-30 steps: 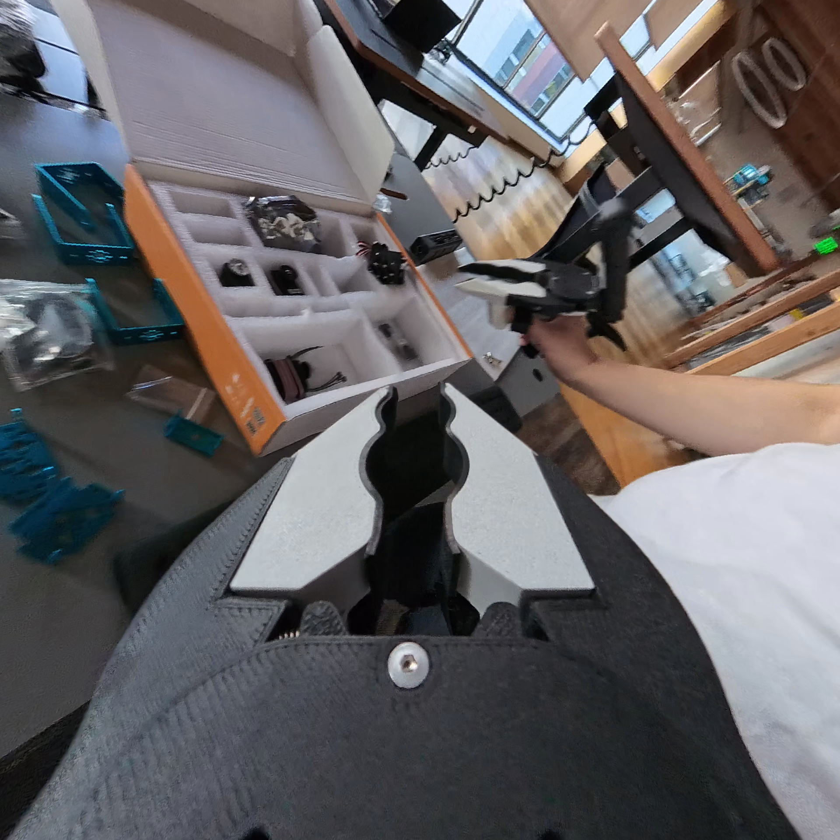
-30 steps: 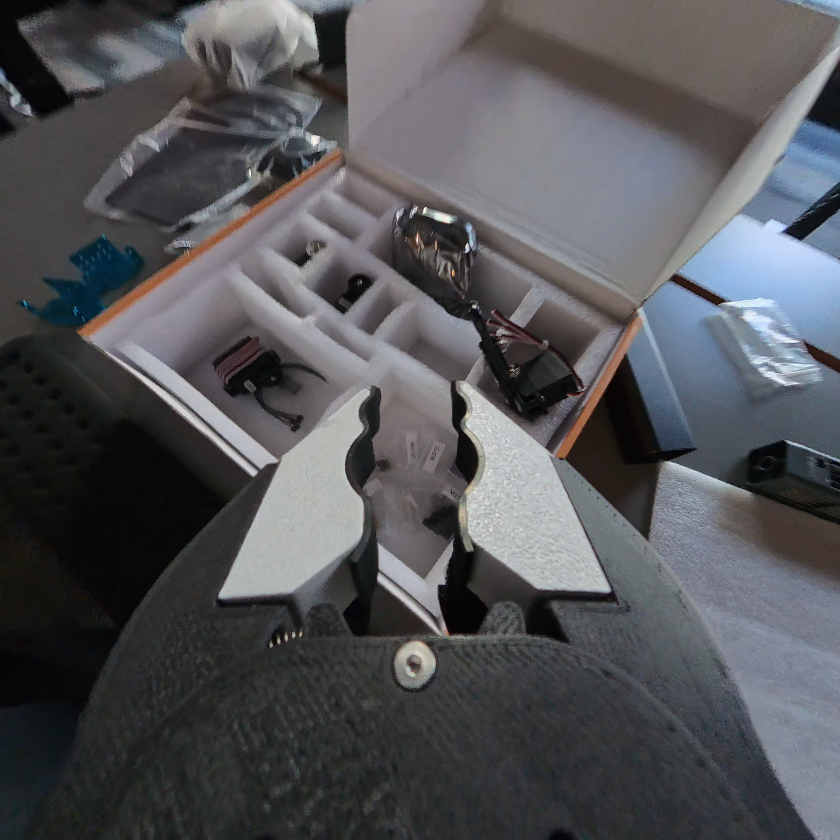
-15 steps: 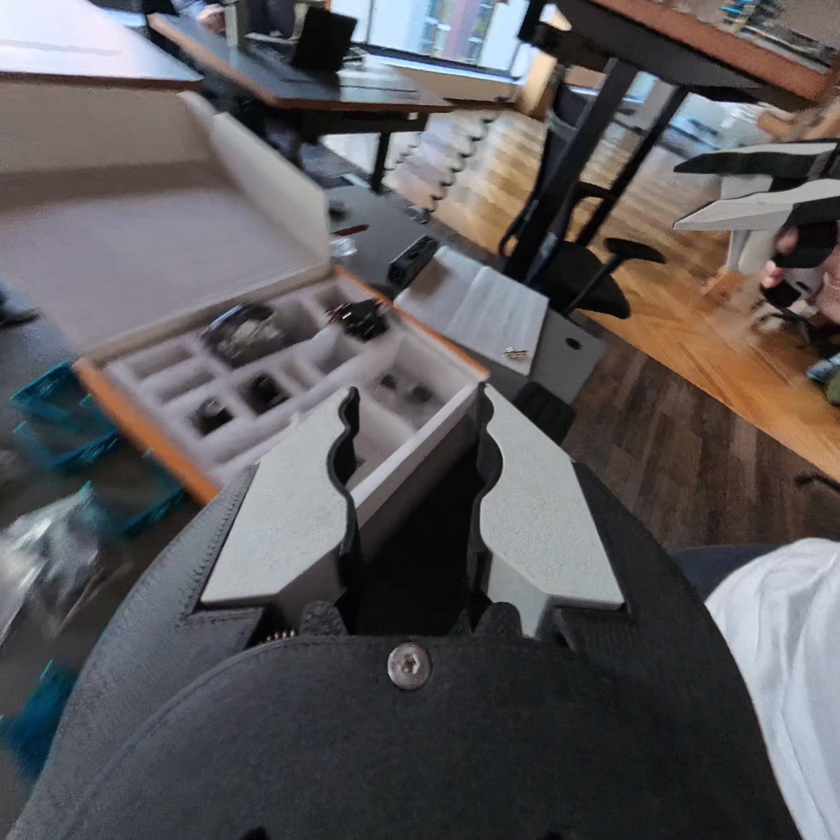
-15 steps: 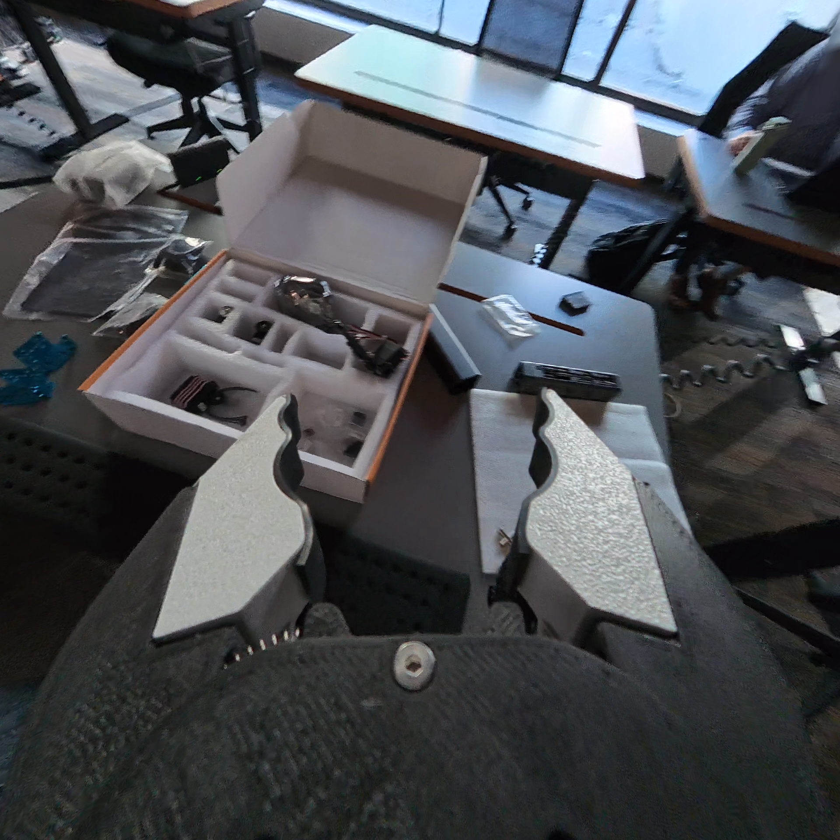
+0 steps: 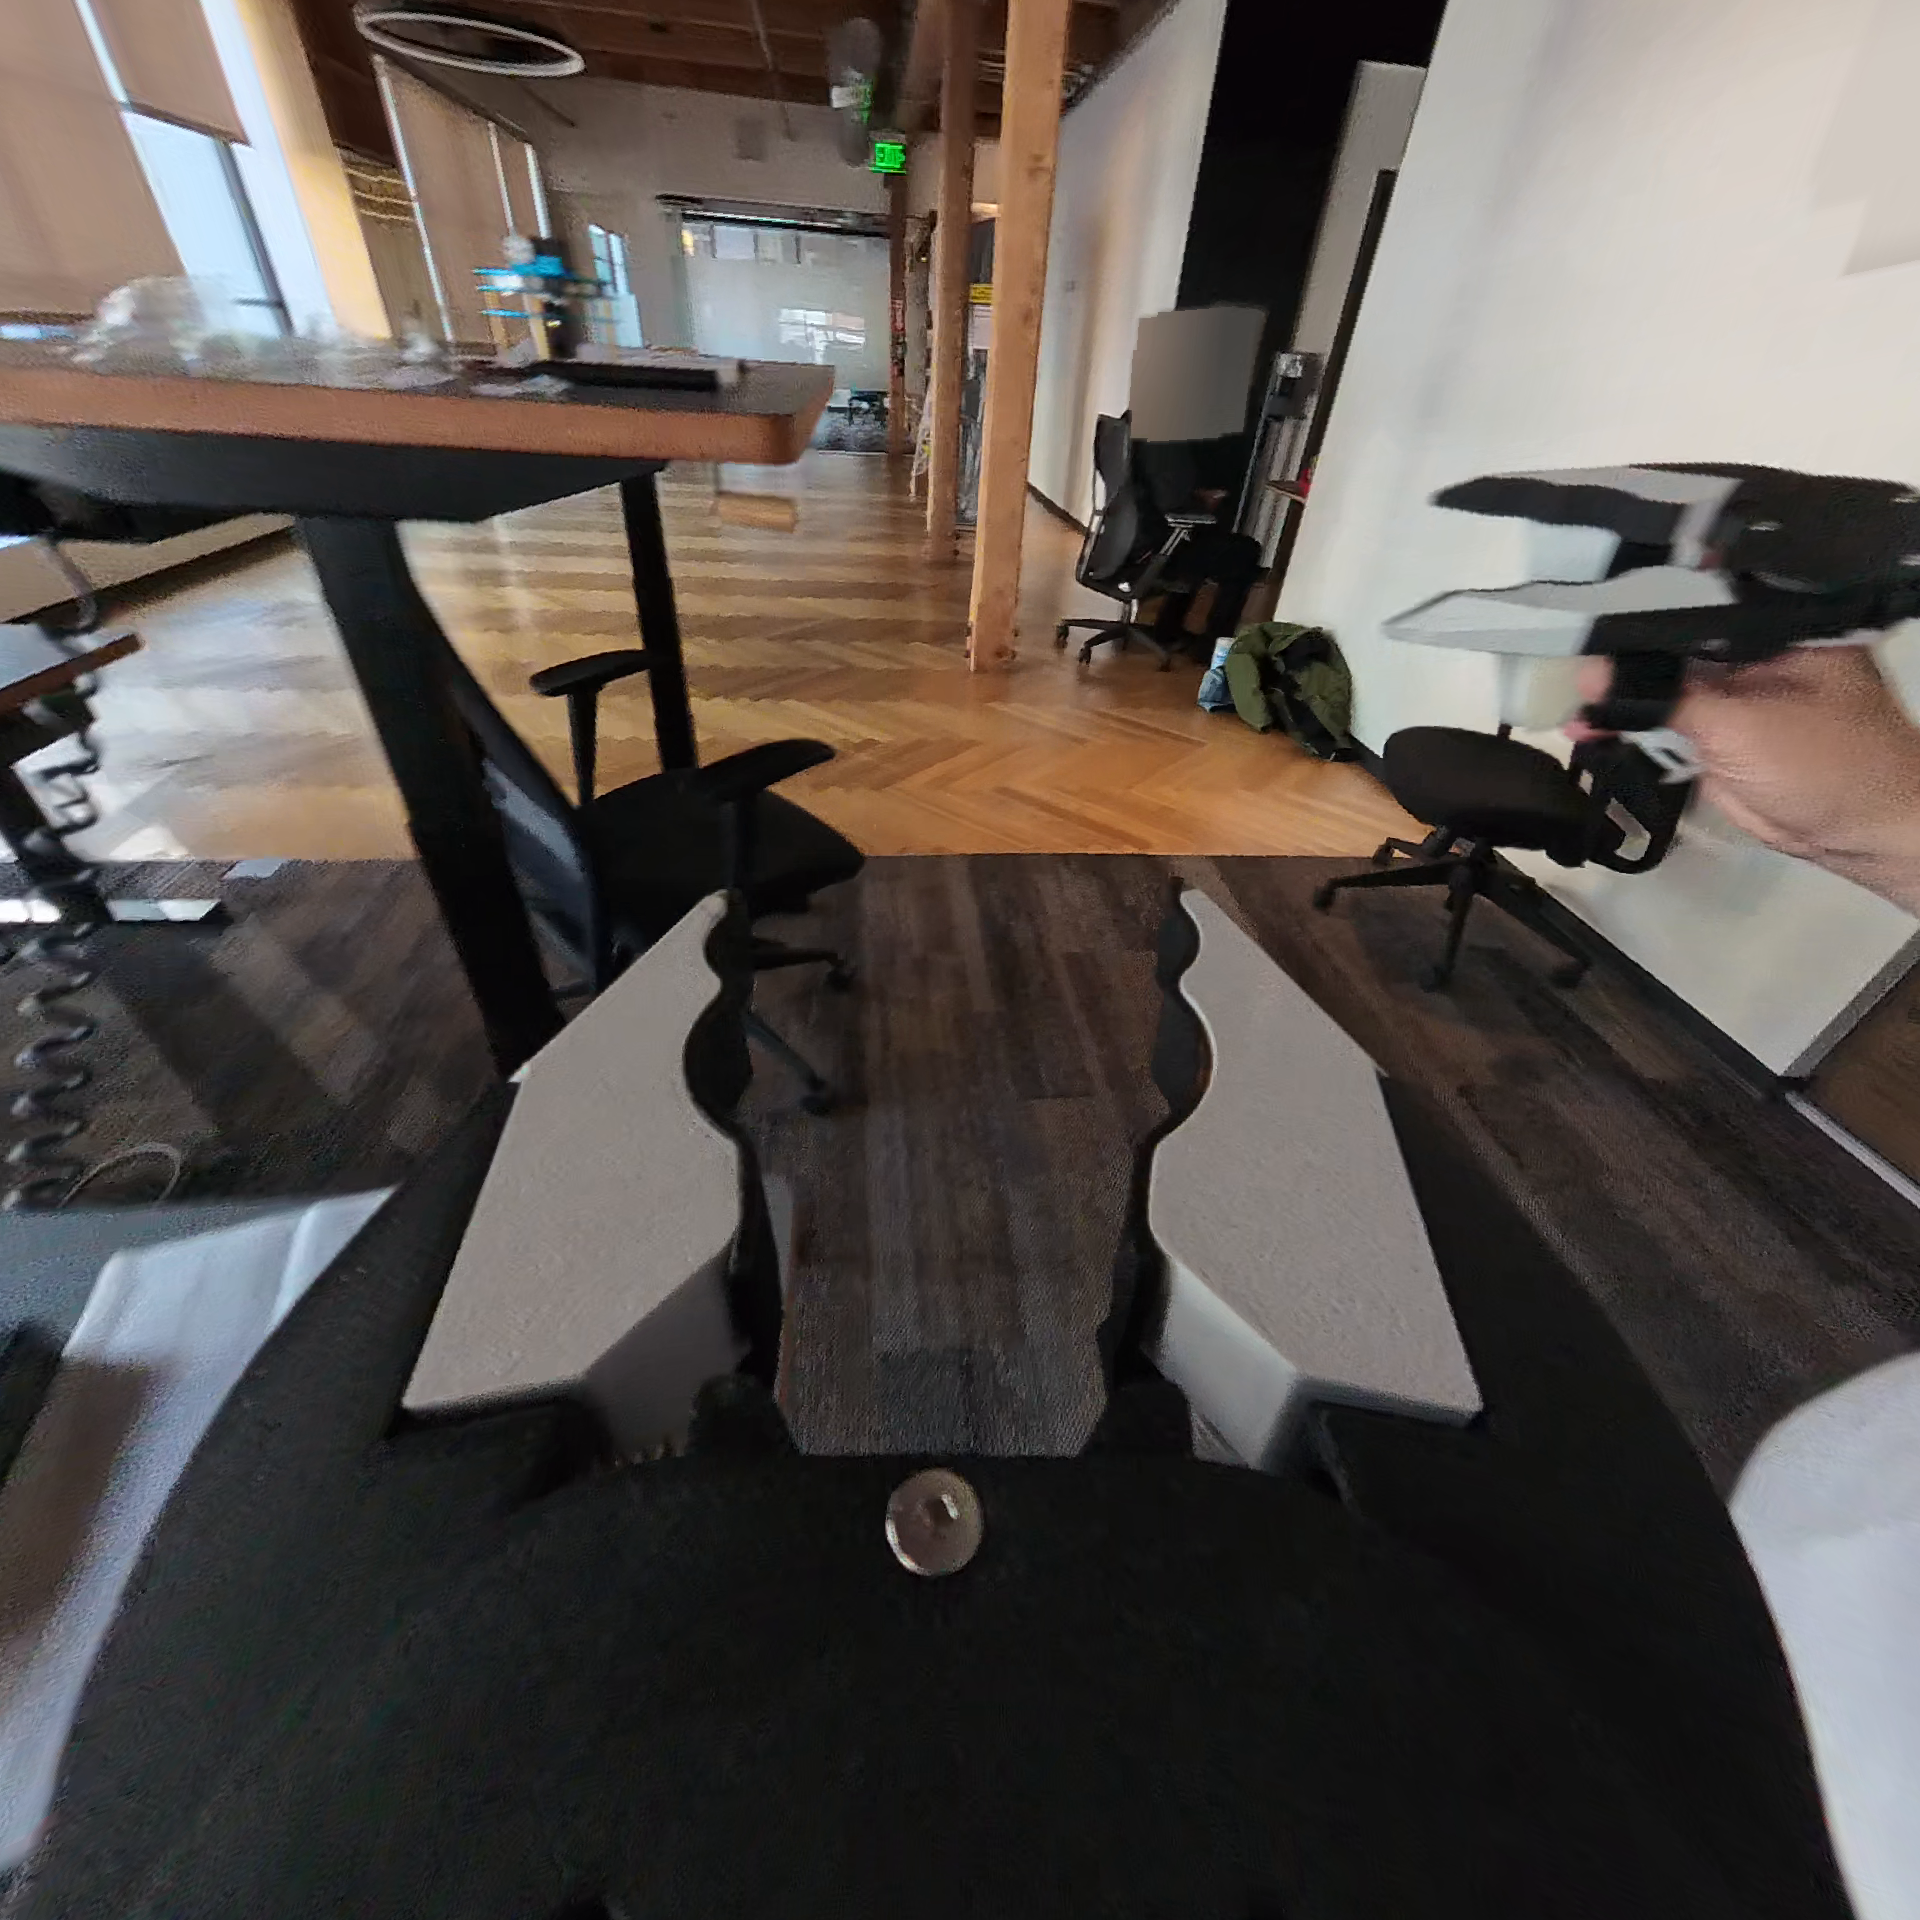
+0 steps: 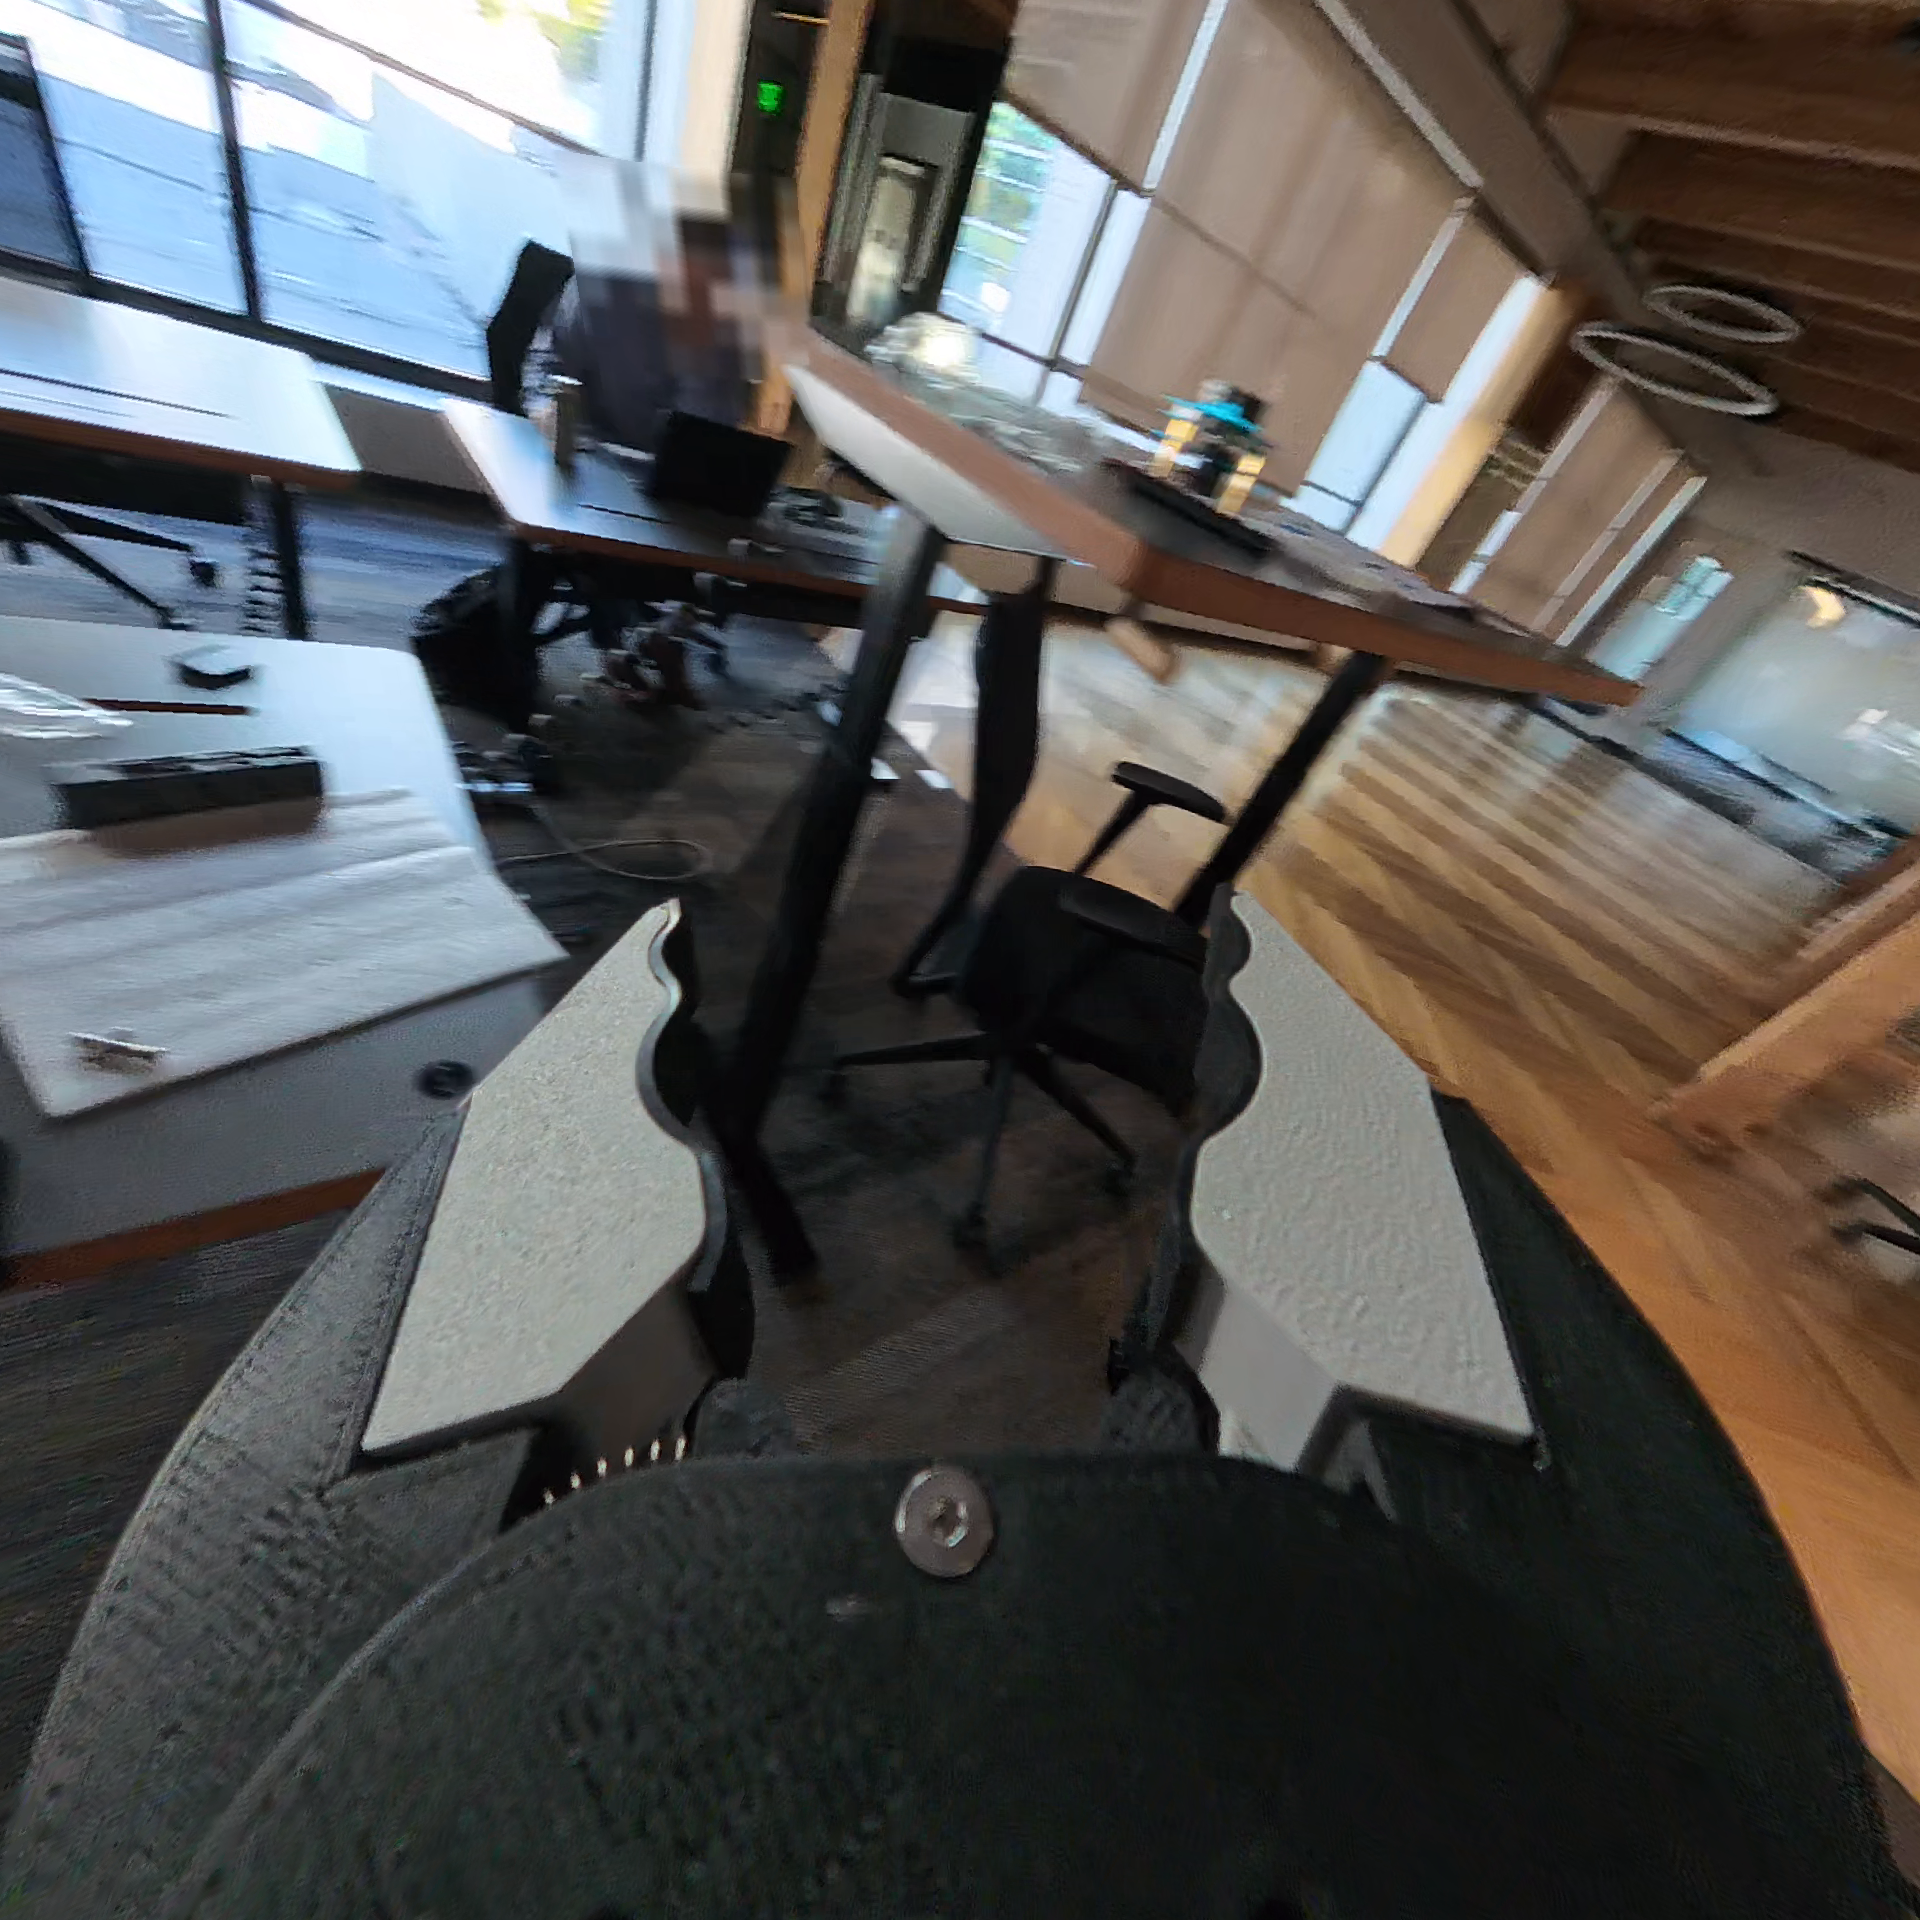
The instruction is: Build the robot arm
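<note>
Left wrist view first: the left gripper point(image 5: 951, 925) is held up in the air, its two grey fingers point(image 5: 613, 1174) spread wide apart, nothing between them but dark plank floor point(image 5: 966, 1143) below. Off to its right the right gripper point(image 5: 1455, 566) floats in a hand point(image 5: 1808, 769), turned on its side, jaws parted and empty, well apart from the left one. A white sleeve point(image 5: 1839, 1621) sits at the lower right edge.

Past the fingers, one black office chair point(image 5: 707, 821) stands tucked at a raised desk point(image 5: 416, 416) with black legs. A second black chair point(image 5: 1475, 800) sits by the white wall, and a third point(image 5: 1132, 540) farther back with a green jacket point(image 5: 1288, 675) heaped on the floor beside it. One wooden post point(image 5: 1013, 332) rises mid-room; the light herringbone floor point(image 5: 935, 665) runs on beyond it.

Over to the right wrist view: the right gripper point(image 6: 951, 914) is also wide open, holding nothing. To its left, a low desk point(image 6: 260, 1132) carries a white mat point(image 6: 239, 935), a long black box point(image 6: 187, 784) and a small metal piece point(image 6: 120, 1047). Straight ahead, one black chair point(image 6: 1091, 966) under the raised desk point(image 6: 1195, 551), which bears a small blue and gold model point(image 6: 1216, 442). Two more desks stand behind, two ring lamps point(image 6: 1694, 348) hang overhead, big windows point(image 6: 312, 197) at the back. The picture is motion-blurred.
</note>
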Demonstrator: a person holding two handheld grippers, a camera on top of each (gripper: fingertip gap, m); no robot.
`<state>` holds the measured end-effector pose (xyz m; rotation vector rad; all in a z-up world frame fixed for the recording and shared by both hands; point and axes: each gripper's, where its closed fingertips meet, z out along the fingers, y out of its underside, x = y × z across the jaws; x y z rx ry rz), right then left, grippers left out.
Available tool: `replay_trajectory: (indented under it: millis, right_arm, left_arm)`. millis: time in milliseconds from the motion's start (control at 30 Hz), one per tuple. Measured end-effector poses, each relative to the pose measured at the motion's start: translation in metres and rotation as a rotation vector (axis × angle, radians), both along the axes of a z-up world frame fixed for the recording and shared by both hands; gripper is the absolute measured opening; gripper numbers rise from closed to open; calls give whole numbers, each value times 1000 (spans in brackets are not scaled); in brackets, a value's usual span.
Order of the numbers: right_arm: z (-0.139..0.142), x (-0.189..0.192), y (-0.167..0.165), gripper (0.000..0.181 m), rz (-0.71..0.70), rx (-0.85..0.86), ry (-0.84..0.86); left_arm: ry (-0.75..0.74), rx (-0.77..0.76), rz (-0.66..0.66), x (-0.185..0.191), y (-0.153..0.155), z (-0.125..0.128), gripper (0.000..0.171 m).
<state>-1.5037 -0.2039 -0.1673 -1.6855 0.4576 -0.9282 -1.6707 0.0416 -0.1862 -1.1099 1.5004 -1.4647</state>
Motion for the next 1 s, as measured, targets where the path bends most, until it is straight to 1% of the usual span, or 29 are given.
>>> replay_trajectory:
  millis: [67, 133, 233, 300, 367, 433, 500, 600, 667, 733, 800, 867, 933, 1000]
  right_arm:
    - [8, 24, -75, 97, -75, 0, 0]
    - [23, 41, -145, 97, -145, 7, -33]
    - [40, 58, -239, 99, -260, 26, -37]
    - [38, 67, -287, 106, -305, 30, -17]
    - [19, 77, -322, 109, -338, 3, 64]
    - [-2, 87, -344, 110, -362, -15, 147]
    - [-18, 97, -353, 110, -362, -11, 224]
    - [-27, 123, -346, 108, -291, 17, 317]
    - [-23, 157, -337, 102, -250, 33, 335]
    - [-12, 199, -318, 90, -179, 69, 337]
    - [3, 246, -294, 82, -109, 109, 301]
    - [17, 294, -273, 71, -49, 115, 247]
    - [27, 343, -257, 63, -16, 82, 184]
    - [31, 395, -248, 60, -17, 46, 180]
  left_arm:
    - [-29, -7, -21, 53, -41, 15, 79]
    - [-69, -33, -54, 104, -82, 36, 78]
    - [-69, -80, -182, 171, -148, 69, 80]
    - [-76, -60, -218, 209, -178, 87, 83]
    - [-98, -47, -226, 242, -199, 102, 83]
    - [-100, -55, -233, 272, -215, 110, 83]
    - [-88, -70, -227, 301, -223, 114, 83]
    - [-81, -91, -179, 345, -221, 116, 81]
    - [-81, -101, -148, 373, -213, 114, 80]
    - [-61, -103, -112, 401, -198, 109, 79]
    - [-48, -98, -67, 426, -176, 104, 77]
    - [-45, -83, -1, 449, -147, 100, 74]
    - [-50, -49, 89, 473, -111, 96, 68]
    - [-34, -15, 215, 499, -68, 93, 65]
